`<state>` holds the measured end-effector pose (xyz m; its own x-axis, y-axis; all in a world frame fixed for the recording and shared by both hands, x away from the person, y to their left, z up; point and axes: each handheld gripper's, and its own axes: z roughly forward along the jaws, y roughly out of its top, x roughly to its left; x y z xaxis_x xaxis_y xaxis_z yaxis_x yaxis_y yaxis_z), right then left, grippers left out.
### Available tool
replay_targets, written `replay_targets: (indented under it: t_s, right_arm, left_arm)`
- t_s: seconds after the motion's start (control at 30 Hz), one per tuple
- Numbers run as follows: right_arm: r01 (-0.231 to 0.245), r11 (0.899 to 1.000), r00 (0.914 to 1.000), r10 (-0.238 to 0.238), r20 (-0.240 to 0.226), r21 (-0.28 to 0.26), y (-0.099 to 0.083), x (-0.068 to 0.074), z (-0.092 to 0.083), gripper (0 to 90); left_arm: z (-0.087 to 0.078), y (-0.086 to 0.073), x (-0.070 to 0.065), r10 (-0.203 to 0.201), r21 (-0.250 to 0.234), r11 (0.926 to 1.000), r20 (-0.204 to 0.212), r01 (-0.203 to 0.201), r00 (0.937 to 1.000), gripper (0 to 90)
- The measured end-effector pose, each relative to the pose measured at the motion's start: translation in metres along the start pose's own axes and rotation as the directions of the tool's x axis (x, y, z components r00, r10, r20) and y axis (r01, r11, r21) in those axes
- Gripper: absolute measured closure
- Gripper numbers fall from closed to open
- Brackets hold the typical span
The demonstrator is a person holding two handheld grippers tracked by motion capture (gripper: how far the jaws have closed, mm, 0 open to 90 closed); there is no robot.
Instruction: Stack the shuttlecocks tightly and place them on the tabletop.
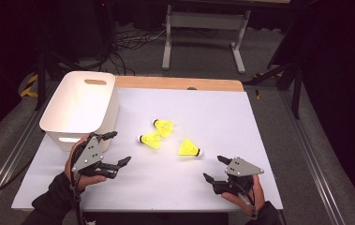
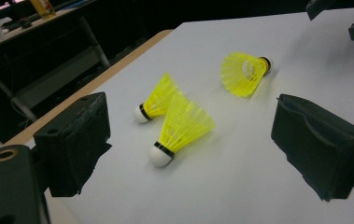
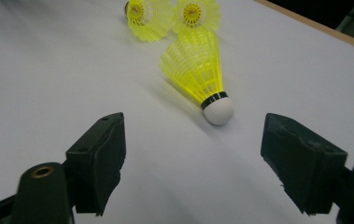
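Three yellow shuttlecocks with white cork tips lie on the white table sheet (image 1: 212, 117). Two rest close together at the middle, one (image 1: 164, 126) just behind the other (image 1: 151, 139), and the third (image 1: 188, 148) lies to their right. My left gripper (image 1: 121, 147) stands open to the left of the pair, tilted on its side, with nothing between its jaws. In the left gripper view the nearest shuttlecock (image 2: 179, 128) lies ahead of the jaws, cork toward me. My right gripper (image 1: 213, 168) is open near the front edge. The third shuttlecock (image 3: 200, 70) lies just ahead of its jaws.
A white plastic bin (image 1: 111, 110) with handle slots stands at the table's back left, right behind my left hand. A wooden strip (image 1: 180, 83) runs along the far edge. Beyond it are a metal stand (image 1: 203, 33) and cables on the floor.
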<state>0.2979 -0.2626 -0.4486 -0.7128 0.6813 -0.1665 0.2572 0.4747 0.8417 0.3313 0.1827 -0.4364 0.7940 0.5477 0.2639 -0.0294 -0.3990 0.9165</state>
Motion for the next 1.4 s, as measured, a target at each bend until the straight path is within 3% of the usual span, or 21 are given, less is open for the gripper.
replay_targets:
  t_s: [0.27, 0.4, 0.5, 0.63, 0.73, 0.77, 0.8, 0.93, 1.03, 1.1, 1.17, 1.23, 1.4]
  right_arm:
    - [-0.044, 0.997, 0.9987, 0.046, 0.022, -0.061, 0.019, -0.01, -0.007, 23.9]
    - [-0.08, 0.992, 0.9967, 0.081, 0.006, -0.094, 0.037, -0.014, -0.004, 25.4]
    - [-0.116, 0.988, 0.9932, 0.115, -0.015, -0.104, 0.058, -0.015, 0.006, 25.2]
    - [-0.132, 0.99, 0.9906, 0.131, -0.038, -0.039, 0.087, -0.014, 0.032, 23.6]
    - [-0.109, 0.994, 0.9914, 0.111, -0.068, 0.029, 0.109, -0.01, 0.056, 23.4]
    - [-0.109, 0.994, 0.9914, 0.111, -0.068, 0.029, 0.109, -0.01, 0.056, 23.4]
    - [-0.086, 0.993, 0.9925, 0.092, -0.08, 0.079, 0.125, -0.007, 0.074, 25.1]
    - [-0.078, 0.988, 0.9886, 0.093, -0.118, 0.13, 0.141, -0.008, 0.095, 31.0]
    - [-0.101, 0.976, 0.9811, 0.13, -0.143, 0.194, 0.149, -0.015, 0.115, 33.6]
    - [-0.129, 0.958, 0.9732, 0.172, -0.153, 0.258, 0.153, -0.02, 0.131, 35.9]
    - [-0.147, 0.944, 0.9706, 0.195, -0.141, 0.296, 0.155, -0.023, 0.142, 36.5]
    - [-0.167, 0.93, 0.9608, 0.228, -0.158, 0.326, 0.157, -0.026, 0.152, 38.6]
    - [-0.202, 0.889, 0.9536, 0.274, -0.124, 0.412, 0.161, -0.033, 0.175, 42.6]
  left_arm:
    - [-0.024, -0.028, -0.002, -0.08, 0.0, 0.9968, -0.01, 0.08, 0.9967, 12.6]
    - [-0.034, -0.039, -0.007, -0.075, 0.02, 0.9969, -0.018, 0.076, 0.997, 13.2]
    - [-0.043, -0.045, -0.01, -0.099, 0.013, 0.995, -0.028, 0.099, 0.9947, 13.0]
    - [-0.052, -0.056, -0.012, -0.107, 0.025, 0.9939, -0.042, 0.108, 0.9934, 12.1]
    - [-0.056, -0.062, -0.011, -0.128, 0.035, 0.9909, -0.05, 0.13, 0.9905, 11.9]
    - [-0.056, -0.062, -0.011, -0.128, 0.035, 0.9909, -0.05, 0.13, 0.9905, 11.9]
    - [-0.058, -0.065, -0.009, -0.123, 0.042, 0.9911, -0.066, 0.126, 0.9902, 11.9]
    - [-0.059, -0.066, -0.009, -0.133, 0.043, 0.9898, -0.066, 0.136, 0.9889, 12.0]
    - [-0.058, -0.065, -0.009, -0.123, 0.046, 0.991, -0.062, 0.126, 0.9905, 12.9]
    - [-0.057, -0.065, -0.011, -0.119, 0.035, 0.992, -0.059, 0.121, 0.9911, 13.9]
    - [-0.058, -0.063, -0.013, -0.114, 0.04, 0.9925, -0.046, 0.116, 0.9924, 14.0]
    - [-0.058, -0.062, -0.014, -0.105, 0.039, 0.9935, -0.04, 0.107, 0.9937, 14.5]
    - [-0.057, -0.06, -0.016, -0.098, 0.035, 0.9945, -0.025, 0.099, 0.9949, 14.8]
